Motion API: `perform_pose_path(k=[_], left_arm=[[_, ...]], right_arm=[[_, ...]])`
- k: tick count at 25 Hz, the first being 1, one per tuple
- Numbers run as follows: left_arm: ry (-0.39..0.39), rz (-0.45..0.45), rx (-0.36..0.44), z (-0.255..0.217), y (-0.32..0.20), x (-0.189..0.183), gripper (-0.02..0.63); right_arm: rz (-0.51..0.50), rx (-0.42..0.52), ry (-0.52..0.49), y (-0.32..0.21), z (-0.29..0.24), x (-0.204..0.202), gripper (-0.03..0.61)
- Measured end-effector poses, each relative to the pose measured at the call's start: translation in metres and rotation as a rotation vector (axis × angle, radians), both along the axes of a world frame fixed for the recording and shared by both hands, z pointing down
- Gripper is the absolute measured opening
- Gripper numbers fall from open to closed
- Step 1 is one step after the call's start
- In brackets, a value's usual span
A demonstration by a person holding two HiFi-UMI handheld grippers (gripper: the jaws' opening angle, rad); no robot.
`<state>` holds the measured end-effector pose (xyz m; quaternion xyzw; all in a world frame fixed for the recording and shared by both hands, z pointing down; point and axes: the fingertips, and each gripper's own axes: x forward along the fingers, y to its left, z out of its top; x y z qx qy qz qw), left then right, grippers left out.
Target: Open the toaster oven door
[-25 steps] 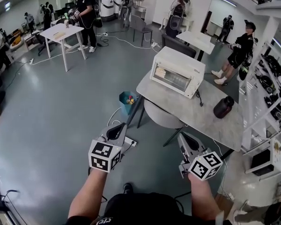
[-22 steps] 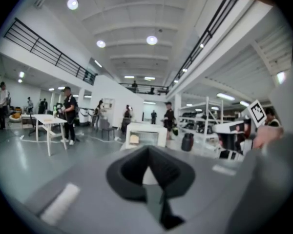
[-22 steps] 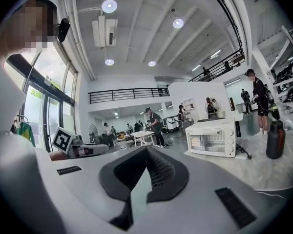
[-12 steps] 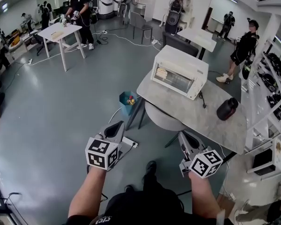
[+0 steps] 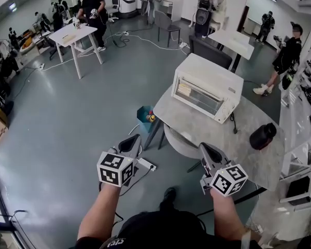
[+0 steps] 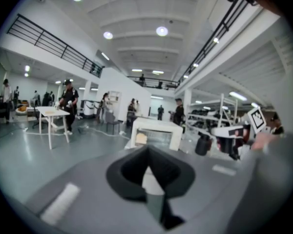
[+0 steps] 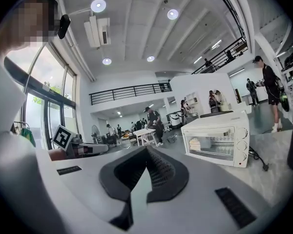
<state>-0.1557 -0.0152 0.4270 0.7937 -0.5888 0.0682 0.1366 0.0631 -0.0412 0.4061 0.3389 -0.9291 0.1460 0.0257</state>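
white toaster oven [image 5: 206, 87] is faced door-forward for reach; left gripper [image 5: 129, 142] and right gripper [image 5: 207, 151] are held closed, empty, short of it.

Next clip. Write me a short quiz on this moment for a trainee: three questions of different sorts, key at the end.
1. True or false: the toaster oven door is already open.
2. Where does the dark jar stand? A) on top of the oven B) on the table, apart from the oven C) on the floor
3. Fill in: the left claw and the right claw are both ___, each holding nothing.
Key: 1 false; 2 B; 3 shut.
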Motion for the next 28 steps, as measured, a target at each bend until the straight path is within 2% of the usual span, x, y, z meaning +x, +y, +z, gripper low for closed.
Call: perform_pose_path(k=[7,14,22,28], left_arm=[[-0.005,-0.003,-0.014,-0.004,-0.075,0.028,0.008],[-0.003,-0.009,-0.031,-0.007,-0.115,0.037,0.009],[0.017,0.027,-0.042,0.001,-0.152,0.020,0.008],[0.041,0.081,-0.021,-0.005,-0.179,-0.001,0.009]], right_arm=[[-0.008,-0.009,-0.042,-0.081,-0.003,0.025,-0.006],[-0.026,-0.058,-0.040,-0.121,0.011,0.029,-0.006],[0.011,-0.066,-0.021,-0.159,0.013,0.010,-0.006],[0.064,-0.048,0.022,-0.174,0.003,-0.011,-0.006]])
